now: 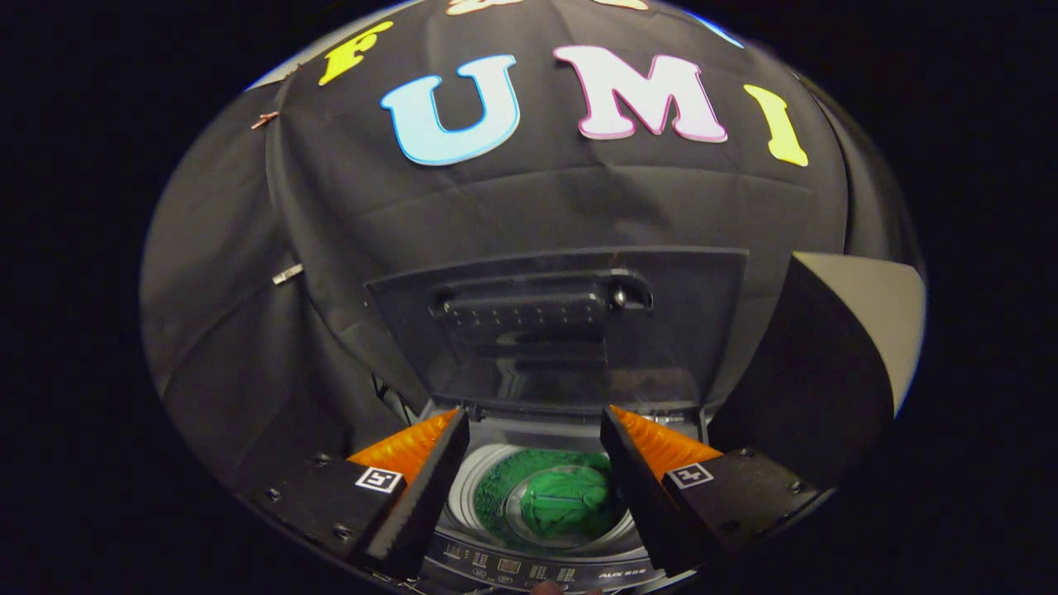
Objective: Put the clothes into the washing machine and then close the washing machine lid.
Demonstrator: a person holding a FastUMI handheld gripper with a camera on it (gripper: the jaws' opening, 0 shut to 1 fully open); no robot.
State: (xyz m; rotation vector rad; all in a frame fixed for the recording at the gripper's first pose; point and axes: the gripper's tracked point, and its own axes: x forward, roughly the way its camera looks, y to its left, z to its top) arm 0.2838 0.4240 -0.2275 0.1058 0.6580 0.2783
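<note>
Gripper (533,430) fingers stand apart, nothing held. Clothes (566,496), a green bundle, lie in the washing machine drum (488,471), below and between the fingers. Lid (562,330) stands upright just beyond the fingertips, hinged at the far edge, so closing likely means pulling it toward the gripper. Control panel (529,570) sits nearest. Black cloth wall (331,248) close behind the lid.

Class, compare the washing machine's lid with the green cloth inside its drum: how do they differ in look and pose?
The lid is dark, see-through and stiff, standing raised beyond the open gripper; the green cloth is bright, soft and crumpled, lying low in the drum between the fingers. Both belong to the same machine's load area.
</note>
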